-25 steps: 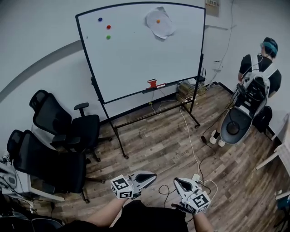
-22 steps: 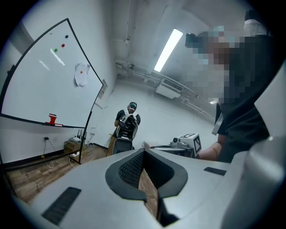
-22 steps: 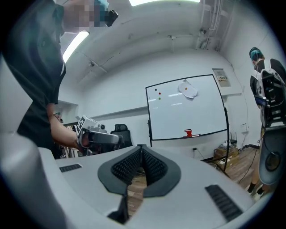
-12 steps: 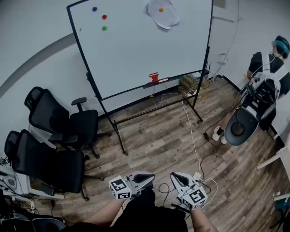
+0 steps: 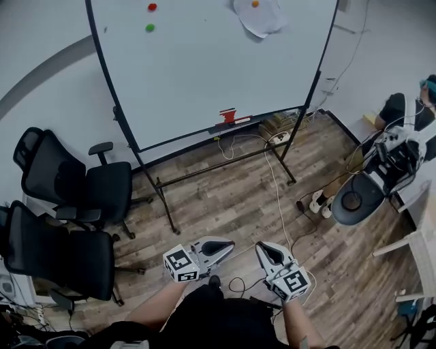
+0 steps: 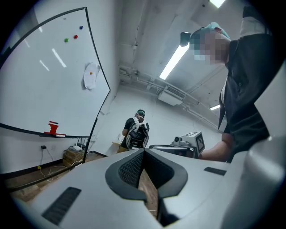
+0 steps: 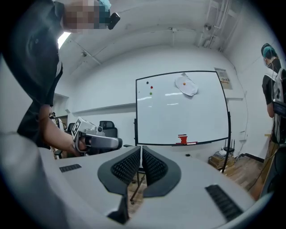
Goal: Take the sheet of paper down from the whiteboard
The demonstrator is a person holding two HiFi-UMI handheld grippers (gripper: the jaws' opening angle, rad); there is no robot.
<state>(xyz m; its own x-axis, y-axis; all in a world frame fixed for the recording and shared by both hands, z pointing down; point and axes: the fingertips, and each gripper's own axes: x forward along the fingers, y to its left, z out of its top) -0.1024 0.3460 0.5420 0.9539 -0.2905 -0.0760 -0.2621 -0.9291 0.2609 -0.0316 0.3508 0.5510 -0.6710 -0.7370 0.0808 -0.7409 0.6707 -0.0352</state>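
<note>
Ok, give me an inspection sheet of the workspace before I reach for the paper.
Surface: whiteboard upright, over wood floor.
Job's things: sheet of paper near the board's top, under an orange magnet, not yet taken down.
Clutter: red magnet, green magnet, red object on the tray.
Grippers: left hand-held gripper and right hand-held gripper shut, empty, short of the board.
Cables: white cable across the floor.
Surroundings: black chairs at left, a person at right.

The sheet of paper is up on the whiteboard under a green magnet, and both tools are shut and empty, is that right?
Not quite. The magnet on the sheet of paper is orange, not green; the green magnet sits on bare whiteboard further left, as the head view shows. The left tool and right tool are shut and empty.
</note>
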